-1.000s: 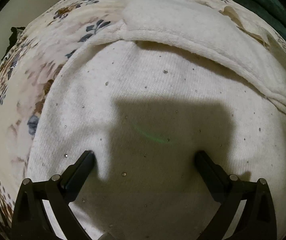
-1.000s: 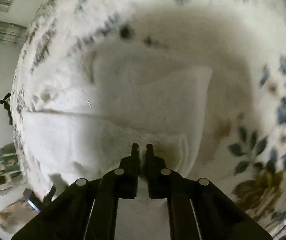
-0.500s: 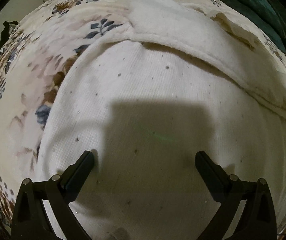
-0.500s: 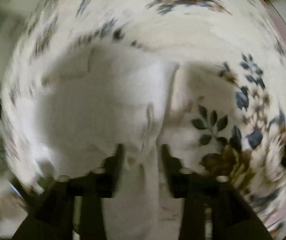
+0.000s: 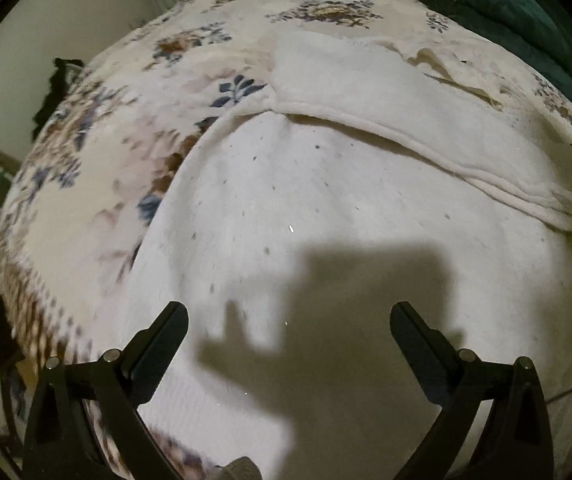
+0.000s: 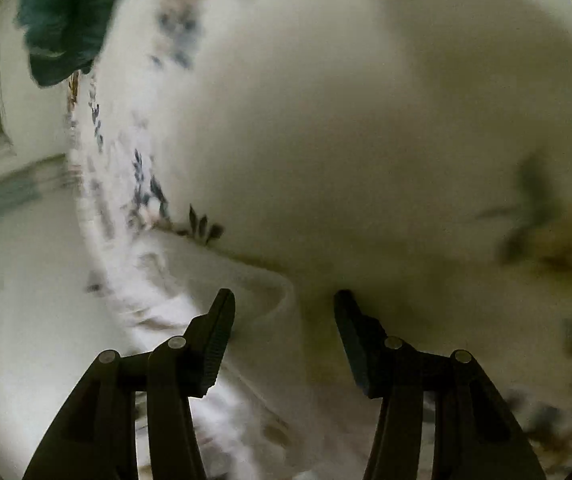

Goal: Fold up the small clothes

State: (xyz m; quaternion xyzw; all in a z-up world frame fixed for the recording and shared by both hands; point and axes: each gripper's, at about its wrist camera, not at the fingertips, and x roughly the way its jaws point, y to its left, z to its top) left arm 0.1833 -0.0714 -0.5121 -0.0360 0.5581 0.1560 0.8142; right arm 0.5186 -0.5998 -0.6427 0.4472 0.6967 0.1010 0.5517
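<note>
— White knit garment (image 5: 346, 216), dotted with tiny specks, spread flat across a floral bedcover (image 5: 133, 128). Fluffy cream cloth (image 5: 406, 96) lying along its far edge, overlapping it.

— And the left gripper (image 5: 289, 328)?

— Hovering above the near part of the knit garment, pointing steeply down. Black fingers (image 5: 161, 340) spread wide, nothing between them, only their own shadow on the fabric below.

— Anything else around the bed?

— Dark green fabric (image 5: 526, 12) heaped at the far right corner. Pale wall beyond the left edge of the bedcover.

— Right gripper (image 6: 284, 304)?

— Very blurred view. Jaws partly apart and closing. Folded white cloth edge (image 6: 269, 292) just ahead of the left finger, reaching into the gap; pads not pressing on it. Impossible to tell which garment that edge belongs to.

— Surroundings in that view?

— Floral bedcover smeared by motion, large pale mound of fabric filling the upper right, dark green fabric at the top left.
</note>
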